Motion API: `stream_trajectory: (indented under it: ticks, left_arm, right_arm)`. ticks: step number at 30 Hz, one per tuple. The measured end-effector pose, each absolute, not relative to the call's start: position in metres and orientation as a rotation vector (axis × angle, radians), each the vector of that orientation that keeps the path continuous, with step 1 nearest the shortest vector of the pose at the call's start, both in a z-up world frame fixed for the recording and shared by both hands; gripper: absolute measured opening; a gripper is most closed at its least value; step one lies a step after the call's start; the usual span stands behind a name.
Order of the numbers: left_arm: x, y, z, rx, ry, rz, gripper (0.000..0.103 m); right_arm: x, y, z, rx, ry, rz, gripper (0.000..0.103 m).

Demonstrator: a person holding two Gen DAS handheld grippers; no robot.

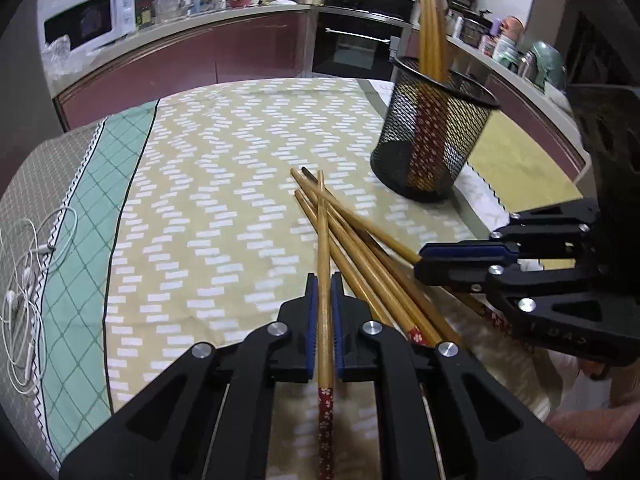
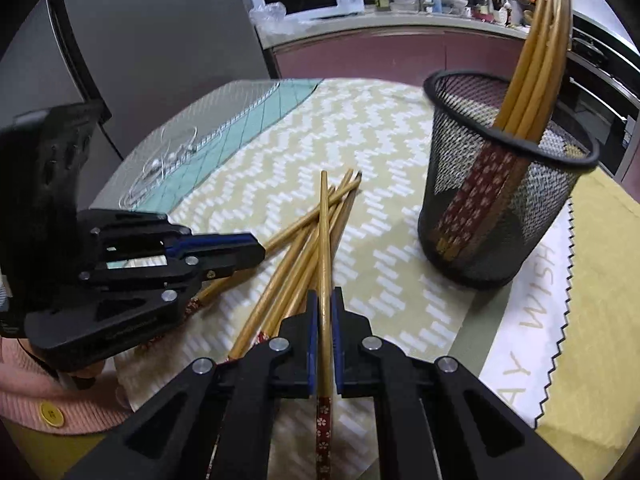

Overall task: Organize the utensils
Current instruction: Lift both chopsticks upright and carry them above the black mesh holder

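Several wooden chopsticks (image 1: 360, 236) with red flowered ends lie crossed on the patterned cloth, also in the right wrist view (image 2: 296, 240). A black mesh holder (image 1: 432, 132) (image 2: 500, 184) stands upright beyond them with several chopsticks in it. My left gripper (image 1: 324, 304) is shut on one chopstick (image 1: 323, 248) that points forward. My right gripper (image 2: 324, 316) is shut on another chopstick (image 2: 325, 240). Each gripper shows in the other's view, the right one (image 1: 452, 258) over the pile's right side, the left one (image 2: 240, 250) over its left.
White earphones (image 1: 24, 280) lie on the cloth's left edge. A white microwave (image 1: 92, 16) and cluttered counter run behind the table. A white "WISH" napkin (image 2: 536, 320) lies right of the holder. A pink sleeve (image 2: 52, 400) is at lower left.
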State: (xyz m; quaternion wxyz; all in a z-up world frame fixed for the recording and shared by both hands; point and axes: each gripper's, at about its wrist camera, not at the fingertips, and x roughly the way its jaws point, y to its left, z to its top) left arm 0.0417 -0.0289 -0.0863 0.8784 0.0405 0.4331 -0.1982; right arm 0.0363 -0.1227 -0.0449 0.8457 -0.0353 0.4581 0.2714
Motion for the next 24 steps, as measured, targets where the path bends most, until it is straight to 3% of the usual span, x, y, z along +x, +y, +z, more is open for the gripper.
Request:
stream_trajectory:
  ticks: [2, 3, 6, 10, 11, 12, 24]
  left_arm:
    - [0.043, -0.03, -0.089, 0.097, 0.921, -0.418, 0.013]
    - [0.044, -0.031, -0.091, 0.102, 0.923, -0.413, 0.021]
    - [0.045, -0.033, -0.092, 0.111, 0.918, -0.423, 0.026]
    - [0.052, -0.035, -0.091, 0.108, 0.918, -0.41, 0.022]
    - [0.053, -0.035, -0.09, 0.106, 0.917, -0.404, 0.018]
    - [0.054, -0.034, -0.09, 0.102, 0.914, -0.4, 0.008]
    - [0.047, -0.031, -0.06, 0.058, 0.828, -0.424, 0.008]
  right_arm:
    - [0.038, -0.119, -0.048, -0.087, 0.976, 0.57, 0.008]
    - [0.038, -0.118, -0.049, -0.094, 0.976, 0.562, 0.008]
    - [0.042, -0.115, -0.05, -0.105, 0.975, 0.56, 0.009]
    - [0.046, -0.113, -0.052, -0.106, 0.973, 0.565, 0.008]
    - [0.046, -0.114, -0.051, -0.1, 0.971, 0.566, 0.006]
    - [0.047, -0.115, -0.051, -0.093, 0.967, 0.562, 0.006]
    - [0.019, -0.133, -0.007, -0.07, 0.781, 0.597, 0.006]
